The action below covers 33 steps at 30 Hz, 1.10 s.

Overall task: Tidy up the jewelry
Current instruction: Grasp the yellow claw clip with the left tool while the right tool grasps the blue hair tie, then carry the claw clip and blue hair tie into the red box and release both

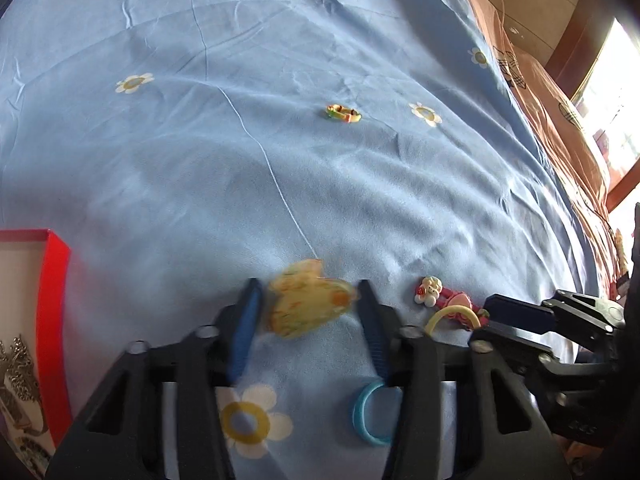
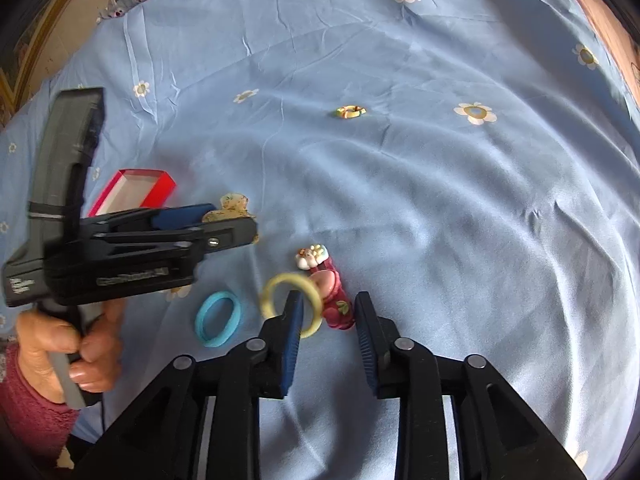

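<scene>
Holding two grippers over a blue flowered bedsheet [image 1: 280,60], we see the left gripper [image 1: 310,312] with its blue pads set around a yellow hair claw [image 1: 308,304]; the claw is blurred, and whether the pads press on it or only flank it we cannot tell. From the right wrist view the same claw [image 2: 234,206] peeks out past the left gripper [image 2: 224,222] at about 9 o'clock, with the red box [image 2: 136,190] just beyond it; in the left wrist view that box [image 1: 54,280] sits at 8 o'clock with silvery jewelry [image 1: 18,368] lying inside.

Our right gripper [image 2: 326,320] has its jaws apart; a yellow hair tie [image 2: 290,304] lies against its left finger, and a pink decorated hair clip [image 2: 328,288] lies between the fingertips, seemingly unclamped. A blue hair tie [image 2: 218,318] rests on the sheet at 9 o'clock of that gripper; a small multicoloured ring [image 2: 351,112] lies well apart at 12 o'clock. The person's left hand [image 2: 76,344] grips the left tool's handle.
</scene>
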{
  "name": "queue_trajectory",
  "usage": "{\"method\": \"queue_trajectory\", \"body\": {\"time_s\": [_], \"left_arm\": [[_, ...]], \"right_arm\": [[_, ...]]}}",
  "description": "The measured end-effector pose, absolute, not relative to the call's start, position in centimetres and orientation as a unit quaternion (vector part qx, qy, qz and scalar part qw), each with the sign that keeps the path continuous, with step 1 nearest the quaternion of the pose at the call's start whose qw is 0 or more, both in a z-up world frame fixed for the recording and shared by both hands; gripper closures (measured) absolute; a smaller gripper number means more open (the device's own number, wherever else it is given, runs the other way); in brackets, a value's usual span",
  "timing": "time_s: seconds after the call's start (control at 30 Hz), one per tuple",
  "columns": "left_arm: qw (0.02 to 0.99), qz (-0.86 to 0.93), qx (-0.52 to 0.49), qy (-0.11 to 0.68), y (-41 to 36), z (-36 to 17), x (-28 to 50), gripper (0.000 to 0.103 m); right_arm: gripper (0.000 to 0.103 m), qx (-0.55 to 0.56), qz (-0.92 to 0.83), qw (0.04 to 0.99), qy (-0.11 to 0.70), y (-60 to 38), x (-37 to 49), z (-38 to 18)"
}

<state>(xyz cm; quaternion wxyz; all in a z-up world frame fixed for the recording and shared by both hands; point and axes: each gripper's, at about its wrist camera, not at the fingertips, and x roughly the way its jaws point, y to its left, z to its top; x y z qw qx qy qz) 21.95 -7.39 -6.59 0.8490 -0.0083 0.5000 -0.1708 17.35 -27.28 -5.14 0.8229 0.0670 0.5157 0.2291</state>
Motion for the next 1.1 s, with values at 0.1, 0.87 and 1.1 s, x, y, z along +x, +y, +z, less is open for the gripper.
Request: {"method": "queue_trajectory", "body": {"time_s": [0.1, 0.87, 1.1], "left_arm": [[0.853, -0.175, -0.002, 0.492, -7.3, -6.6, 21.7, 0.065], [0.873, -0.137, -0.057, 0.465, 1.0, -3.4, 14.8, 0.067], [0.881, -0.116, -0.079, 0.451, 4.1, -2.2, 12.1, 0.067]], "right_arm": [[0.069, 0.078, 0.235, 0.823, 0.512, -27.7, 16.9, -4.9], [0.079, 0.04, 0.286, 0.805, 0.518, -20.2, 15.0, -6.1], [0.099, 0.05, 0.284, 0.813, 0.506, -19.7, 14.4, -5.1]]}}
